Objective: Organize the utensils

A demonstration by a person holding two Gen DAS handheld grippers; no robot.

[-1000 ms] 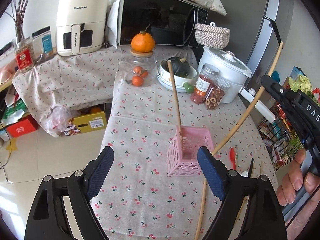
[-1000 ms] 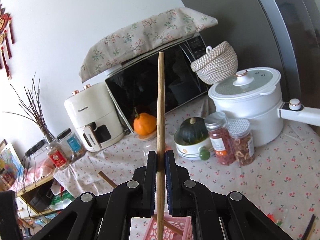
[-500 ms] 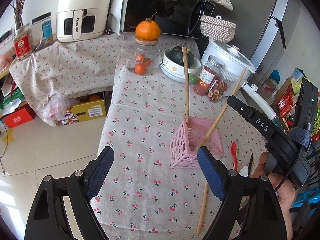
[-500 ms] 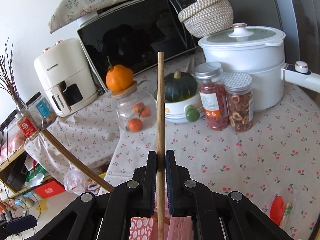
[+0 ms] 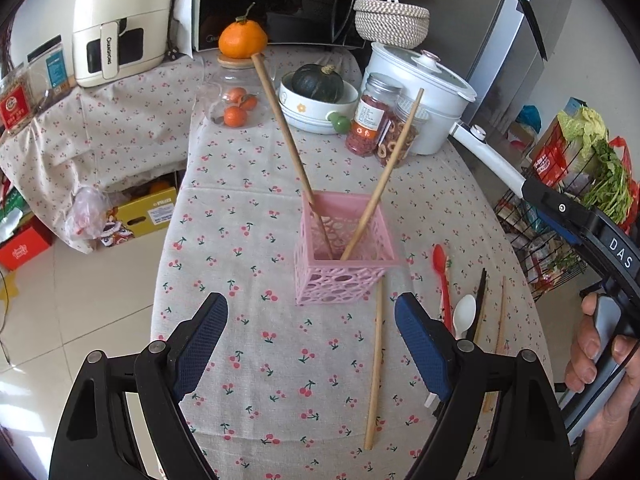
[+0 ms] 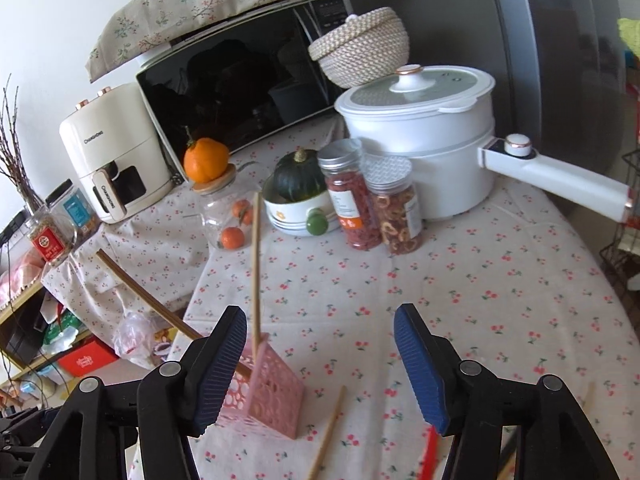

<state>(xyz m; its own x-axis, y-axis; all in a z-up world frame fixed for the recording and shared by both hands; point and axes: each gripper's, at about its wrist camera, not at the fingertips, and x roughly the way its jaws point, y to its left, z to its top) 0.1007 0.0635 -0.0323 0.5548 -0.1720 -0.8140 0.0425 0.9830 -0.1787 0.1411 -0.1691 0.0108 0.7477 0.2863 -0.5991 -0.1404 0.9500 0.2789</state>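
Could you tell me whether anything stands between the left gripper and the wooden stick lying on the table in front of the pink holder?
Nothing visible does: the wooden stick lies on bare cloth between the open left gripper jaws.

Cream air fryer (image 5: 120,24); black microwave (image 5: 276,0); woven lidded basket (image 5: 391,23); white electric pot (image 5: 420,92); green squash in white bowl (image 5: 317,84); two lidded jars (image 6: 370,200); cherry-print tablecloth (image 5: 248,184).

Two chopsticks (image 5: 292,148) lean in the basket (image 5: 344,252); another (image 5: 375,364) lies before it.
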